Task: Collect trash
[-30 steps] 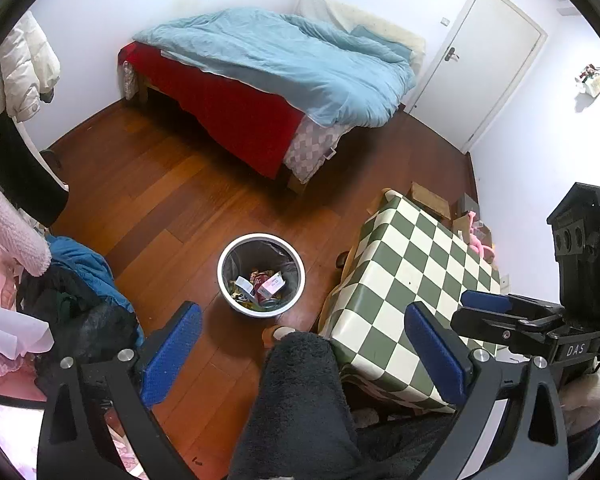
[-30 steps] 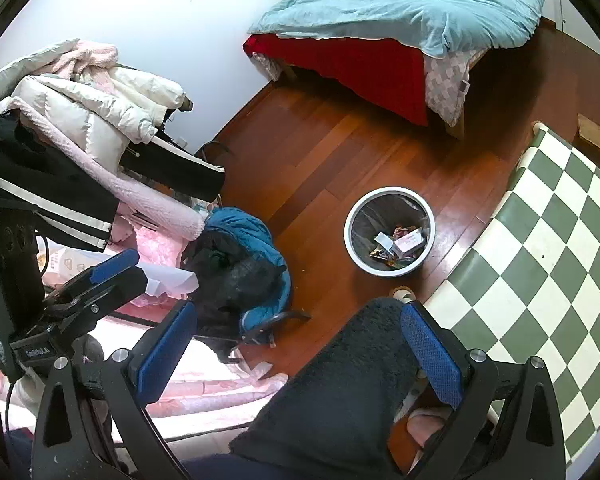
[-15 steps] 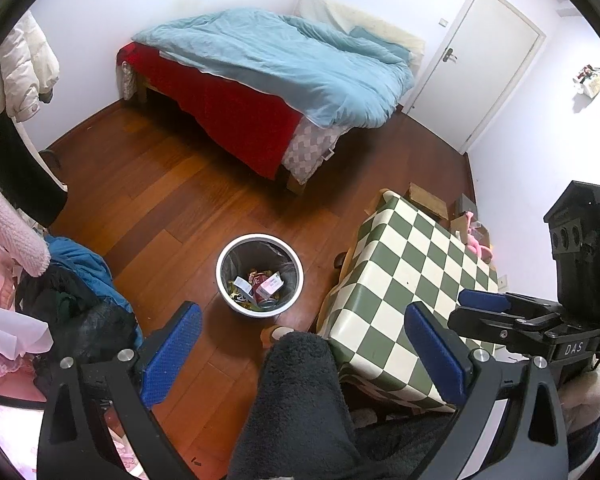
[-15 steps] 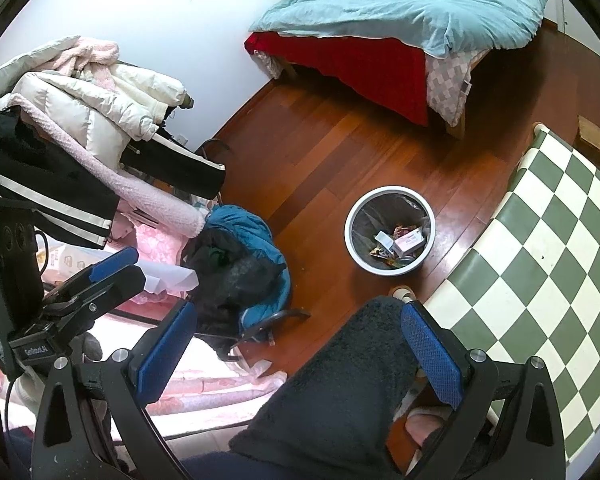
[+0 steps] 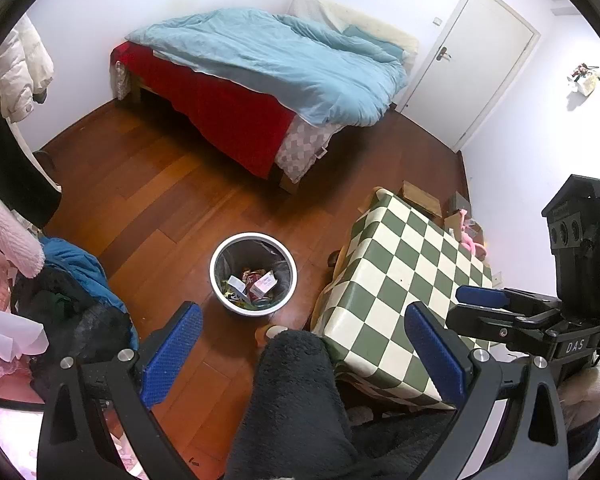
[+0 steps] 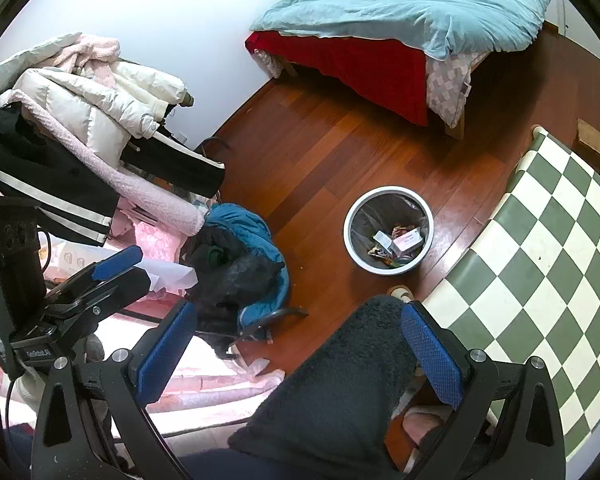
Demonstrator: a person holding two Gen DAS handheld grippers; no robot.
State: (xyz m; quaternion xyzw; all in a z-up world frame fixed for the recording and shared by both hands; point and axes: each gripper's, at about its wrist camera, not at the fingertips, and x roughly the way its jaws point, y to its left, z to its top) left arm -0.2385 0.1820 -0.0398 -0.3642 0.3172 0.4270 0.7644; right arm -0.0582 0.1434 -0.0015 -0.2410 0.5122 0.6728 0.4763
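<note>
A white-rimmed waste bin [image 5: 253, 274] [image 6: 388, 230] stands on the wooden floor, lined with a dark bag. Trash [image 5: 256, 284] [image 6: 398, 242] of wrappers and a small box lies in its bottom. My left gripper [image 5: 302, 320] is held high above the floor, open, with nothing between its blue pads [image 5: 172, 354]. My right gripper [image 6: 299, 314] is open too, and a person's dark fleece-clad leg [image 6: 340, 392] lies below it. Each gripper shows in the other's view: the right gripper [image 5: 460, 306] and the left gripper [image 6: 138, 266].
A table with a green-and-white checked cloth [image 5: 404, 280] [image 6: 540, 260] stands right of the bin. A bed with a blue quilt [image 5: 280, 60] fills the far side, beside a white door [image 5: 476, 68]. Piled clothes [image 6: 80, 128] and a chair draped with a blue jacket [image 6: 244, 264] crowd the left.
Almost nothing: the left wrist view has drifted slightly, and both grippers stay open and held in place.
</note>
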